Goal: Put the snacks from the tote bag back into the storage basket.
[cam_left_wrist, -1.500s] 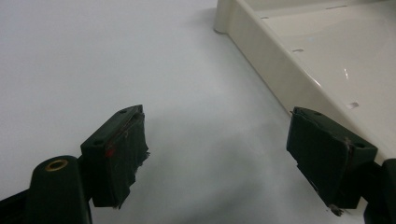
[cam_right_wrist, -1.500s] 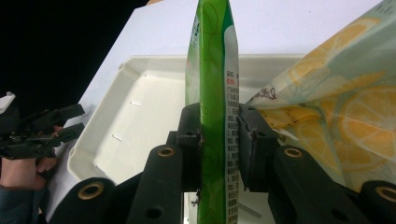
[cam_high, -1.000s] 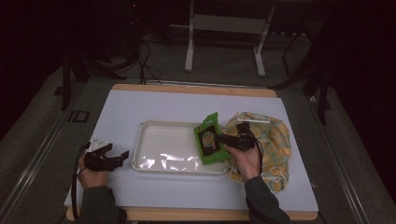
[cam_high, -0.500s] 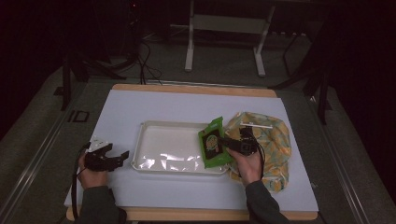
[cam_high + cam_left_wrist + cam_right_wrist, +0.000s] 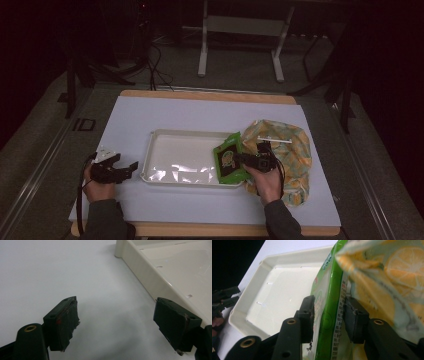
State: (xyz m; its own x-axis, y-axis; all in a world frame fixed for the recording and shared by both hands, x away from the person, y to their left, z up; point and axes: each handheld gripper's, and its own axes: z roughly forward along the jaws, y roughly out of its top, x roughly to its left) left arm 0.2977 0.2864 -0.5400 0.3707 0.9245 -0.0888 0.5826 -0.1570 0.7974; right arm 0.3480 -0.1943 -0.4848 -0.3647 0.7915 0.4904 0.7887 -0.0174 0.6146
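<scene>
Two hand-held grippers: right one (image 5: 328,317) has just been opening, jaws loosely flanking green packet (image 5: 325,315) at tray (image 5: 165,145) edge; left (image 5: 117,322) wide open, empty, on bench (image 5: 150,112).

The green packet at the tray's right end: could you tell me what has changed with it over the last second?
The right claw carried the green packet leftward off the orange-print bag to the tray; its jaws have just been opening, the packet upright between them. The left claw stayed open beside the tray.
</scene>
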